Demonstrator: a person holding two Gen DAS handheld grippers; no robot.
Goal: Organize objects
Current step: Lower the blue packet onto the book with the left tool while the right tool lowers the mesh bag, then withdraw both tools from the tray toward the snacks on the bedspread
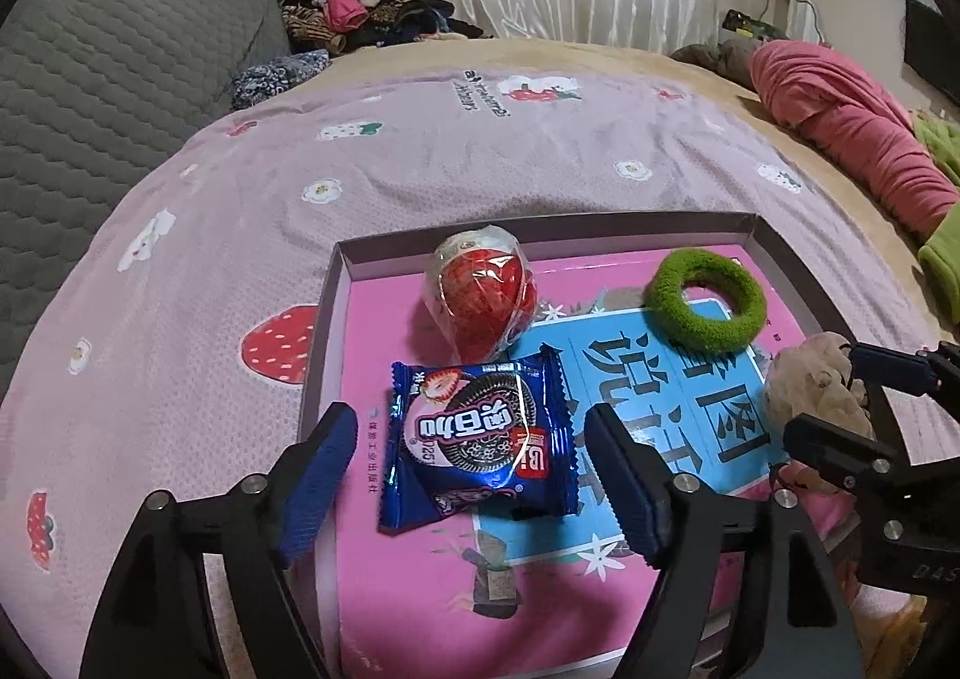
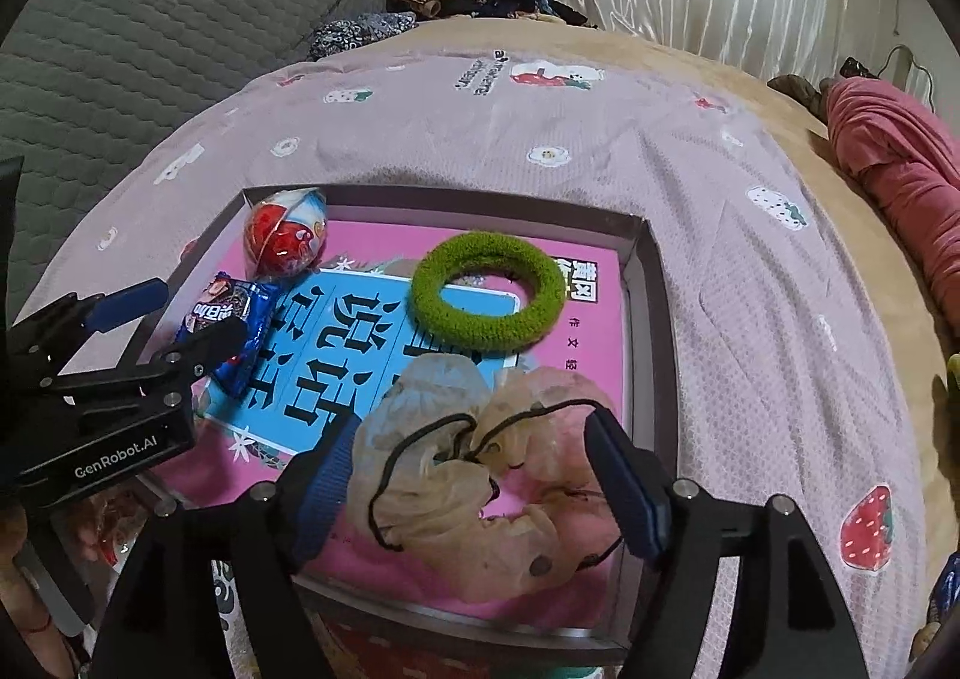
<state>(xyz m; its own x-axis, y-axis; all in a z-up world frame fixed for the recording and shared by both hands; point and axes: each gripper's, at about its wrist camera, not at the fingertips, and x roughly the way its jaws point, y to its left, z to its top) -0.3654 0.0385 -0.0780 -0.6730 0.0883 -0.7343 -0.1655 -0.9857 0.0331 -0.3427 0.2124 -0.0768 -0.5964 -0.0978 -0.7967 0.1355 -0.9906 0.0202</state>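
In the left wrist view, my left claw (image 1: 474, 475) stands wide at the lower centre of the frame, and the blue biscuit packet (image 1: 480, 445) lies flat between its fingers, touched by neither pad. The packet sits on the pink floor of the shallow box (image 1: 774, 253), its long axis running toward the top of the frame, roughly along the line I point. Above it is the wrapped red ball (image 1: 480, 292), just clear of the packet's upper edge; the green ring (image 1: 705, 301) lies upper right. My right claw (image 1: 840, 397) shows at the right edge over the beige scrunchie (image 1: 813, 379).

In the right wrist view, my right claw (image 2: 474, 475) is likewise wide at the lower centre, and the beige scrunchie (image 2: 480, 475) (with its thin black cord looped over it) lies between the fingers in the box's near right part. I cannot tell whether the left pad brushes it; the right pad stands clear. The green ring (image 2: 489, 292) lies directly above it in the frame, and the left claw (image 2: 174, 313) reaches in from the left edge, beside the blue biscuit packet (image 2: 231, 328).

I judge both things set down in the box, so each claw needs only back straight out along its own axis.
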